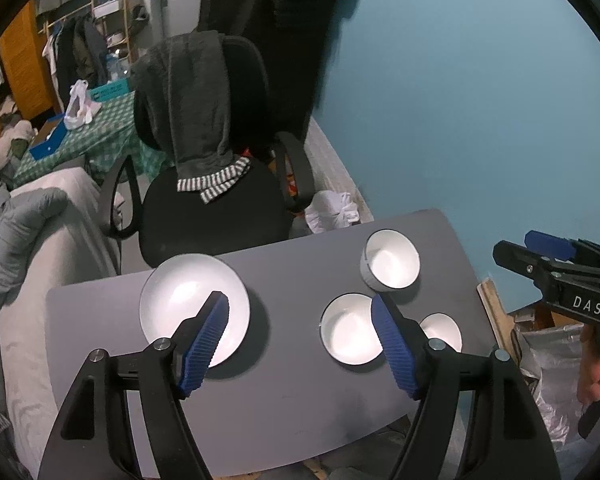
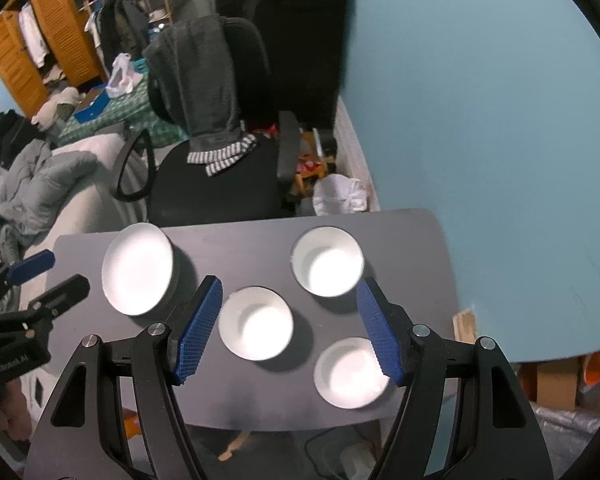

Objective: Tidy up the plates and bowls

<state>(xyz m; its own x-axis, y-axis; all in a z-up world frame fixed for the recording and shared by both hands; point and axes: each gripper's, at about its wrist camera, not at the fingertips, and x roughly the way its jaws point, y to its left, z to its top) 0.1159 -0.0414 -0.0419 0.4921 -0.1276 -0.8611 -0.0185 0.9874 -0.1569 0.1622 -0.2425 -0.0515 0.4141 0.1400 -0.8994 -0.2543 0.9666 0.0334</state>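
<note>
Bowls (image 2: 327,261) dot a grey table (image 2: 236,400) beside a blue wall (image 2: 480,120).

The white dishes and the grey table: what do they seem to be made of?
The plate and the three bowls look like glazed ceramic, possibly melamine: white, with bright glare. The table looks like matt grey laminate or painted board: smooth, with only dull reflections.
</note>
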